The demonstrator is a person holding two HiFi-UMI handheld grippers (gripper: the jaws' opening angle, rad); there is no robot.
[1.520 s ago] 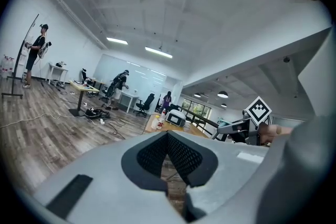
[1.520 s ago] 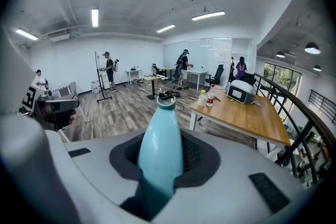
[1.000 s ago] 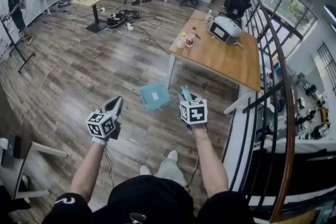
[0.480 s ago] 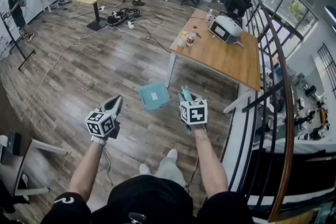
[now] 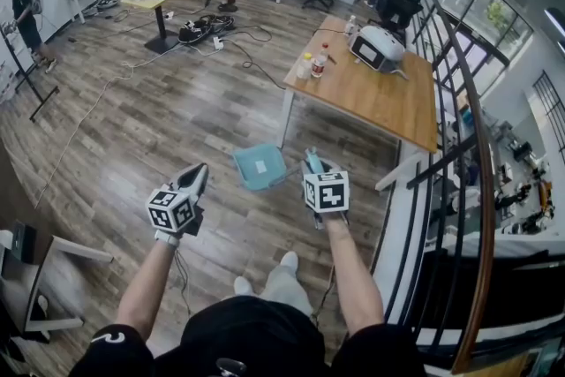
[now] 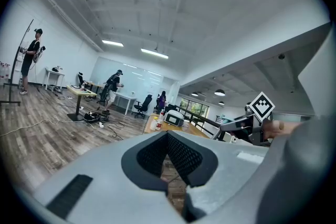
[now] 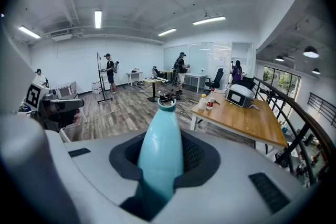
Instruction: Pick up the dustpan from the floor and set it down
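Right gripper point(image 5: 318, 164) had its jaws clamped on the light-blue handle point(image 7: 160, 155) of the dustpan point(image 5: 259, 165). In the right gripper view the handle stood between the pads, its rounded end poking out past the jaws. Head view: the square teal pan with a white label sat just left of the right gripper, over the plank floor point(image 5: 150, 132), near the corner leg of the wooden table point(image 5: 388, 101). Couldn't tell if the pan touched the floor or hung above it. Left gripper point(image 5: 195, 177) was held level with the right, well apart from the dustpan, jaws closed together with nothing between them. Bottles point(image 5: 319, 64) stood at the table's near-left edge. A dark railing point(image 5: 465, 128) ran along the right side.
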